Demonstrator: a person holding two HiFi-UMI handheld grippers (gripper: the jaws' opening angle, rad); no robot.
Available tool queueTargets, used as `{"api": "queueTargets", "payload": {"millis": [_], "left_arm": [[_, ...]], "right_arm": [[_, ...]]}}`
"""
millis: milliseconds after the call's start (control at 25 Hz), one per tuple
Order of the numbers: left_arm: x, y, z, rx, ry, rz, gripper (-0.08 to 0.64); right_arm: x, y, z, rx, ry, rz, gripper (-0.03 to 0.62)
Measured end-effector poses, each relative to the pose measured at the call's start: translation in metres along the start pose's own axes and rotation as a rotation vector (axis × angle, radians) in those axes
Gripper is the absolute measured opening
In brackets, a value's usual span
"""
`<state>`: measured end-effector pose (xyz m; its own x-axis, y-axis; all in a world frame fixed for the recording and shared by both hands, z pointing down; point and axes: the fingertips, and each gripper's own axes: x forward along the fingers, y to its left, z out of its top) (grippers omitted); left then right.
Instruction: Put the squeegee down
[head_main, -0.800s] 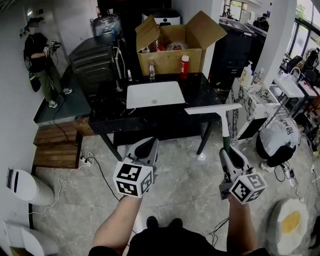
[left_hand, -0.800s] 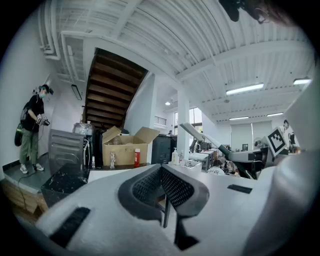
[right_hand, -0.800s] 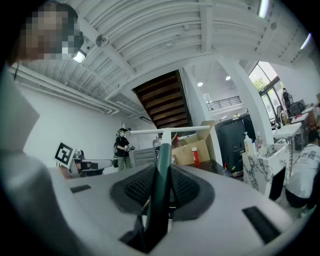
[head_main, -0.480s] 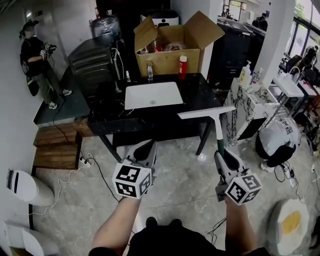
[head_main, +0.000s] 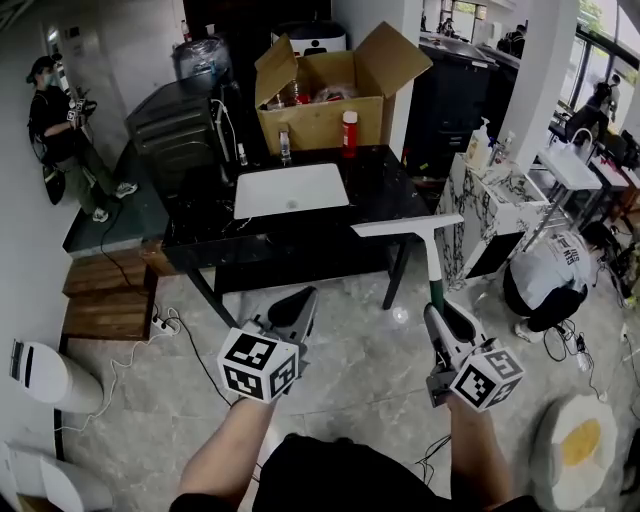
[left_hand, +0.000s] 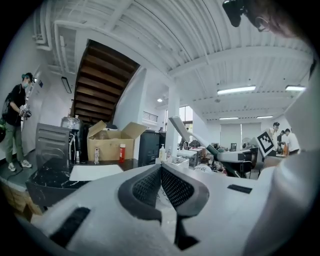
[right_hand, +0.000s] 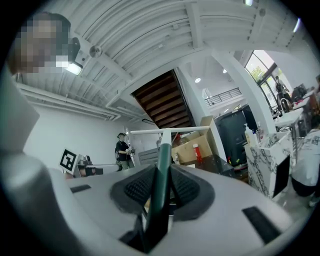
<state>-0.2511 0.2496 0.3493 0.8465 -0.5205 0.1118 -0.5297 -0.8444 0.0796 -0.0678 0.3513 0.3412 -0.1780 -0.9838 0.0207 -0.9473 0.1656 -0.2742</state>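
Note:
My right gripper (head_main: 441, 314) is shut on the dark green handle of the squeegee (head_main: 432, 268). The handle stands up and away from me, and its white blade (head_main: 405, 226) lies crosswise over the near right edge of the black table (head_main: 385, 190). In the right gripper view the handle (right_hand: 160, 172) runs up between the pads (right_hand: 186, 189) to the blade (right_hand: 167, 131). My left gripper (head_main: 300, 300) hovers over the floor before the table, jaws shut with nothing in them (left_hand: 160, 169). Off to the right in the left gripper view, the squeegee (left_hand: 189, 134) shows.
On the table lie a white sheet (head_main: 290, 190), an open cardboard box (head_main: 320, 105), a red bottle (head_main: 349, 133) and small bottles. A marble-patterned stand (head_main: 490, 195) and a crouching person (head_main: 550, 280) are at right. Wooden steps (head_main: 105, 295), cables and another person (head_main: 50, 110) are at left.
The right gripper and the squeegee have shifted slightly left in the head view, along with the whole scene. The grip is unchanged and the left gripper has barely moved.

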Motion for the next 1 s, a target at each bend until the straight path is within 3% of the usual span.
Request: {"api": "queueTargets", "payload": {"millis": [280, 600, 1000], "left_arm": [[0.023, -0.033, -0.003, 0.0, 0.02, -0.074, 0.009], [0.056, -0.026, -0.012, -0.021, 0.051, -0.138, 0.009], [0.143, 0.035, -0.006, -0.028, 0.044, -0.171, 0.009]], "right_arm": [[-0.023, -0.013, -0.003, 0.027, 0.006, -0.027, 0.098], [-0.013, -0.037, -0.002, 0.041, 0.001, -0.054, 0.098], [0.071, -0.079, 0.021, 0.027, -0.021, -0.076, 0.098]]}}
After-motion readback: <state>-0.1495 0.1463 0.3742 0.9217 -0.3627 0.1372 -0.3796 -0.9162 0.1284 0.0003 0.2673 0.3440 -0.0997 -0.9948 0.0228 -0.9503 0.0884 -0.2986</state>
